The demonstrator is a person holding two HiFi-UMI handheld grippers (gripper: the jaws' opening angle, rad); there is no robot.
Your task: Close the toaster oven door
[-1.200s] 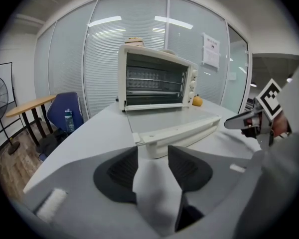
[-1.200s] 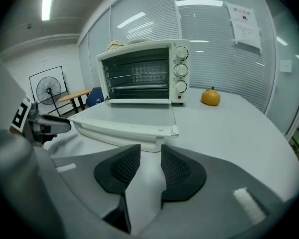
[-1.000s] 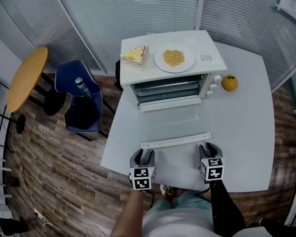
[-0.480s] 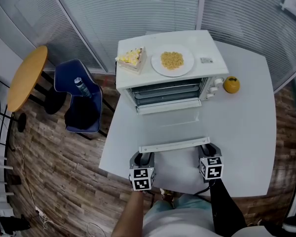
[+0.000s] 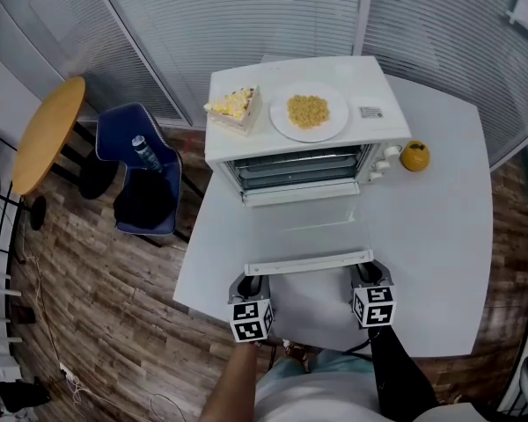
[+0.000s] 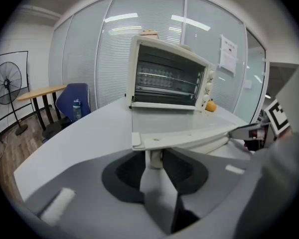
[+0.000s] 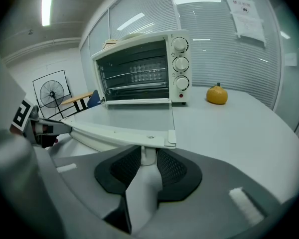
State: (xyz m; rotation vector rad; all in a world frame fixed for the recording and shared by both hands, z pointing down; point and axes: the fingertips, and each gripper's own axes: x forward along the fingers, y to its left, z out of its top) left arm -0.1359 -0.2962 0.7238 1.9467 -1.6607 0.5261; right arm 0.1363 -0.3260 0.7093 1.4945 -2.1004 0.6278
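Note:
The white toaster oven (image 5: 282,145) stands at the far side of the white table (image 5: 440,236). Its glass door (image 5: 310,227) lies open and flat toward me, and the white handle bar (image 5: 308,260) runs along the near edge. My left gripper (image 5: 257,281) is at the bar's left end. Its jaws are closing round the handle post (image 6: 153,158) with dark gaps still beside it. My right gripper (image 5: 367,272) is at the bar's right end. There the jaws are also closing, and the meshed pads (image 7: 172,166) sit against the post (image 7: 148,156).
On the oven top are a cake slice (image 5: 233,105) and a plate of yellow food (image 5: 309,111). An orange (image 5: 414,156) lies right of the oven. Left of the table stand a blue chair (image 5: 150,200) holding a bottle (image 5: 146,155) and a round wooden table (image 5: 46,134).
Both grippers have moved forward to the ends of the handle bar, and the posts now sit between their jaws. The door still lies flat.

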